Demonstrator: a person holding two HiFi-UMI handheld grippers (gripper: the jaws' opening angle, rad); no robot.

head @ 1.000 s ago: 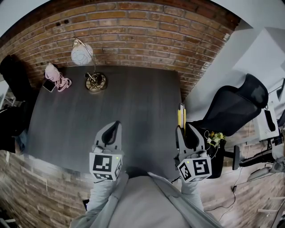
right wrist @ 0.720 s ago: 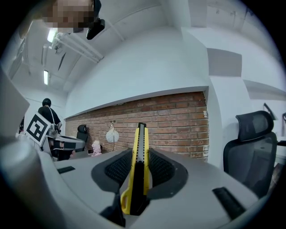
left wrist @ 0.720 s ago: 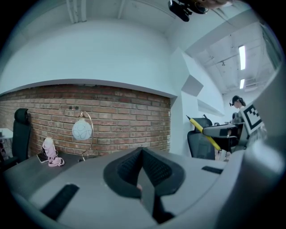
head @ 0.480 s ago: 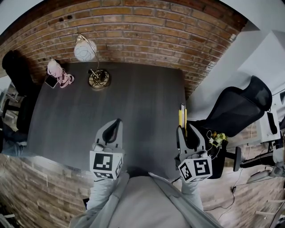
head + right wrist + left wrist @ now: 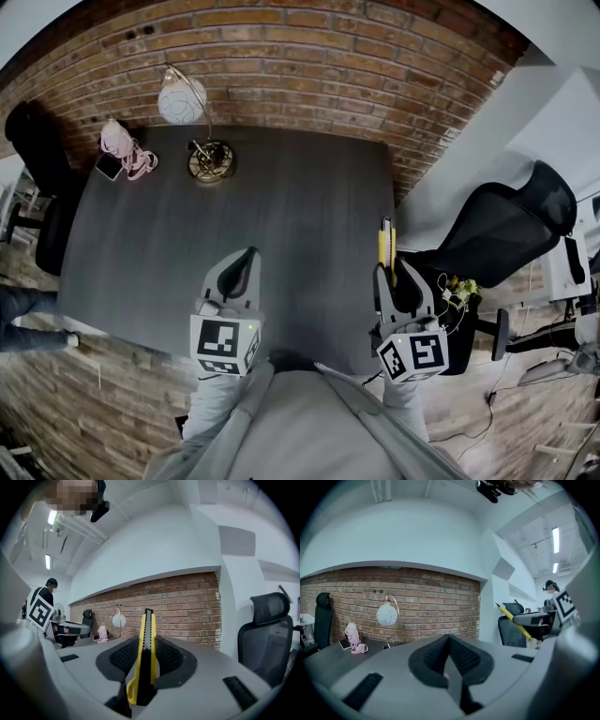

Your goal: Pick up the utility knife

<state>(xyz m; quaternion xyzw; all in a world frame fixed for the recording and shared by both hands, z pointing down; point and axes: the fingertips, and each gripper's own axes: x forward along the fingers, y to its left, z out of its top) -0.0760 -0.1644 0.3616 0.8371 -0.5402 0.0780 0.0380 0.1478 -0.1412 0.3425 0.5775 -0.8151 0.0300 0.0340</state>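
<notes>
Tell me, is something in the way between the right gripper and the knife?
No, nothing is. The knife is clamped between the jaws of the right gripper, with its yellow body sticking out ahead of them. There is no gap left for anything to block.

Globe lamp (image 5: pixel 181 101) on dark table (image 5: pixel 300 225)

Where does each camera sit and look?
Head view: on the person's head, looking steeply down at the table; left gripper, right gripper and sleeves show.
Left gripper view: on the left gripper, shut jaws ahead, facing the brick wall.
Right gripper view: on the right gripper, jaws gripping the utility knife, facing that wall.
Shared: all show the lamp.
</notes>
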